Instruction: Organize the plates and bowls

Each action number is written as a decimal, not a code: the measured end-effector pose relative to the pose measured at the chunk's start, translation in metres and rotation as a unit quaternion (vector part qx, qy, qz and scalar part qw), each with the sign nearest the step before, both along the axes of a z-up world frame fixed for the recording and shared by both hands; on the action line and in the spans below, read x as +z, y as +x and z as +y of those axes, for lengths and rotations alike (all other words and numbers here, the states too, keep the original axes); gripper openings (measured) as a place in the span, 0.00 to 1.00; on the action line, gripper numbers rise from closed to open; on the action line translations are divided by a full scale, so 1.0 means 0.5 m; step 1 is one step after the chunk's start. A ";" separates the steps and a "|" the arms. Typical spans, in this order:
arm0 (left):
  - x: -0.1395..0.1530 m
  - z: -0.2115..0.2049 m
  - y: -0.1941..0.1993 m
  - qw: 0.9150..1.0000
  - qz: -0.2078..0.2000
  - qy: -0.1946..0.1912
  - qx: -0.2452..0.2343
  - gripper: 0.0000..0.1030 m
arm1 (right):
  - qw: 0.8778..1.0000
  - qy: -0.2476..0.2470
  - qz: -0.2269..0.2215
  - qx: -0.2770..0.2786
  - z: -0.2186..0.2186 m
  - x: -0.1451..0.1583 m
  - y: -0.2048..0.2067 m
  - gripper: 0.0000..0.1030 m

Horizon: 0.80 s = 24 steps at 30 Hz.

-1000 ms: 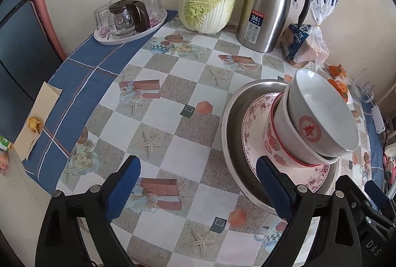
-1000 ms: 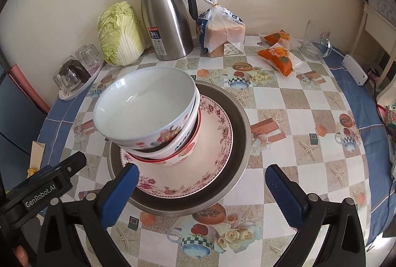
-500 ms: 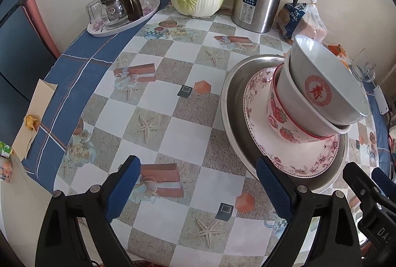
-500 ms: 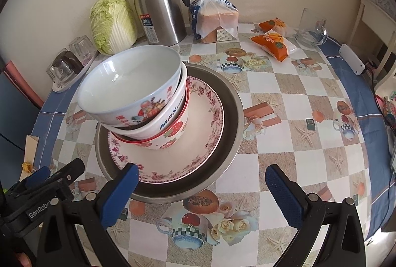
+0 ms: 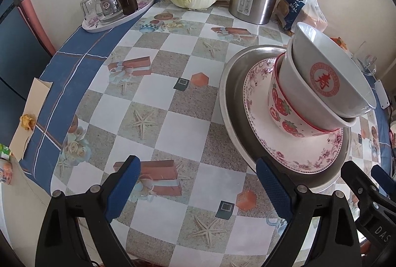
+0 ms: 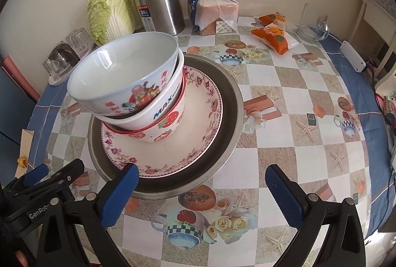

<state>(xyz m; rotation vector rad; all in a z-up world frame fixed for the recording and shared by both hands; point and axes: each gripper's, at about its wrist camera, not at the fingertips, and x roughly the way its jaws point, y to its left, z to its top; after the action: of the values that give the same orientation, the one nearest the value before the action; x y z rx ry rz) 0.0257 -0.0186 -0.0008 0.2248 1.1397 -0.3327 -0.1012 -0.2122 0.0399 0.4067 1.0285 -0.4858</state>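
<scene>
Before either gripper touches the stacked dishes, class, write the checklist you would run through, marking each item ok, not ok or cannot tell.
1. Left gripper open, empty: ok.
2. Right gripper open, empty: ok.
3. Top bowl sits level: not ok, it tilts.
4. Strawberry bowl rests on the floral plate: ok.
5. Floral plate lies inside the metal pan: ok.
6. Bowls free of cracks: cannot tell.
</scene>
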 end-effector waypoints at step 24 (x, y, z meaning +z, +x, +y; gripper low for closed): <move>-0.009 -0.007 0.000 1.000 0.007 0.003 -0.011 0.92 | 1.000 -0.001 0.007 -0.004 -0.011 -0.015 0.005 1.00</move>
<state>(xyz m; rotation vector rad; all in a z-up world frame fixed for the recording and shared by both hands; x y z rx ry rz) 0.0259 -0.0219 -0.0052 0.2414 1.1521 -0.3516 -0.0985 -0.2175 0.0324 0.4069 1.0400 -0.4982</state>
